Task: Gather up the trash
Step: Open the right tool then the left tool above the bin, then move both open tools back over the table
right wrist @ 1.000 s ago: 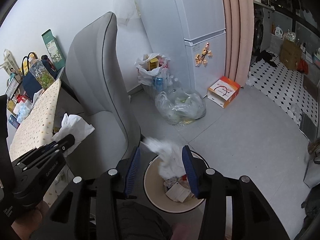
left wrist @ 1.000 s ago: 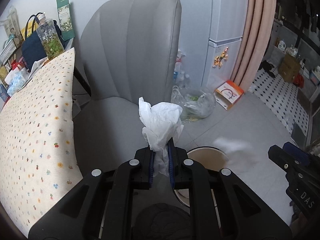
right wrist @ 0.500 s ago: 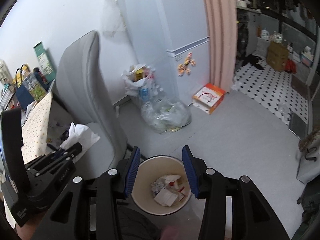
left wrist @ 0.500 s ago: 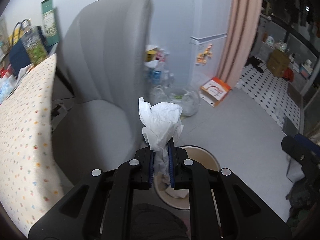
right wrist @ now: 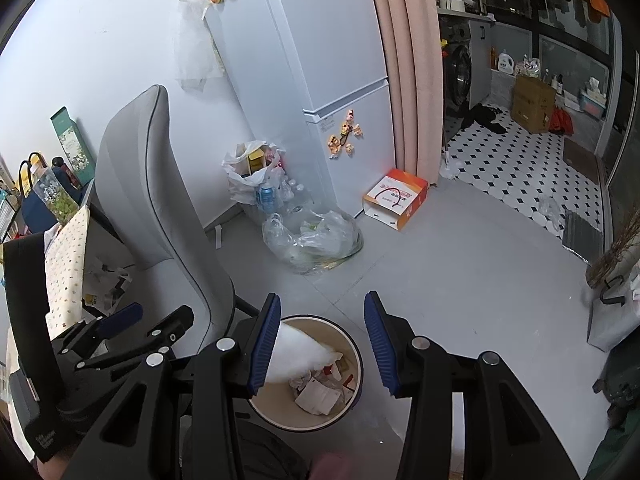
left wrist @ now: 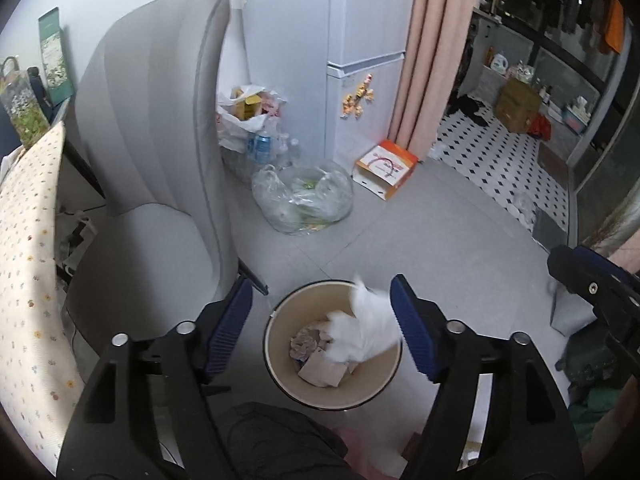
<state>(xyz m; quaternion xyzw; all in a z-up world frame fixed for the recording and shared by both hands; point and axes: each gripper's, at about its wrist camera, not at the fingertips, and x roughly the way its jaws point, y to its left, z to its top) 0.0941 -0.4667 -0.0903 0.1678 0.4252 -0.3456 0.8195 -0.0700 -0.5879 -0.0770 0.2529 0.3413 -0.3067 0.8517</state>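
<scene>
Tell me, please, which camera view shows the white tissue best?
The left wrist view: the white tissue is blurred but unobstructed, over the trash bin. In the right wrist view, a pad of the right claw partly hides it.

We can read no text in either view. The orange-and-white cardboard box (right wrist: 395,198) on the grey floor carries red markings too small to make out, and small pale lettering on the black gripper body (right wrist: 42,442) at lower left is illegible.

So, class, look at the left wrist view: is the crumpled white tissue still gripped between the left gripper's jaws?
No: the crumpled white tissue is loose over the round beige bin, and the left gripper has just opened its jaws wide.
</scene>
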